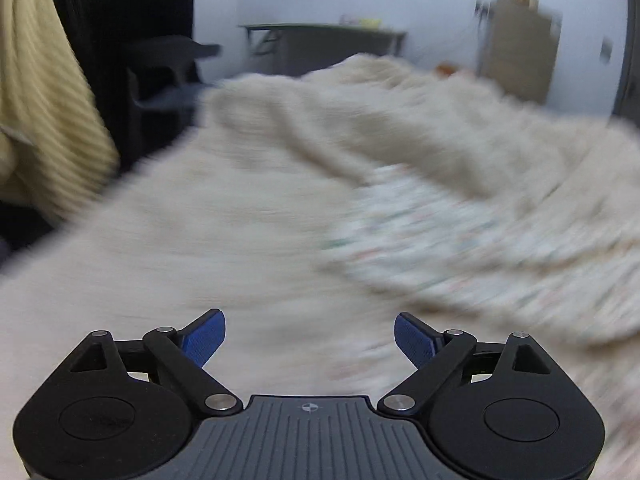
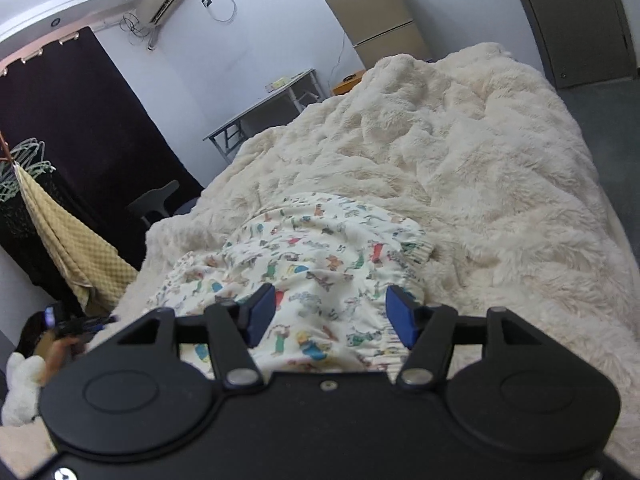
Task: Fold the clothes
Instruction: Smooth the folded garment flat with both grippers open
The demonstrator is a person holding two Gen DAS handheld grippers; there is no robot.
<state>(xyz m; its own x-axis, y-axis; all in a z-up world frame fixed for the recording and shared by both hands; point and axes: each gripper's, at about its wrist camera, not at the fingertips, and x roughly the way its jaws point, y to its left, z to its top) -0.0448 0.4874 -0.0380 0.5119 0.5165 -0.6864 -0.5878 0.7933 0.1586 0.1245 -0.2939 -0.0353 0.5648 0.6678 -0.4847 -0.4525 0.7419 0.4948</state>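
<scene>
The printed garment (image 2: 304, 264) lies at lower centre of the right wrist view on the fluffy blanket (image 2: 480, 168). The right gripper (image 2: 330, 314) hovers spread wide above it, empty. The left gripper (image 1: 310, 338) is also wide apart over blurred blanket.

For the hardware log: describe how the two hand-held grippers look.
Both look alike. The left hand-held gripper has a matte black body with round lobes, silver pivot pins, a ribbed grey centre plate with a small crosshair mark, and blue textured pads. The right hand-held gripper is black with blue pads.
</scene>
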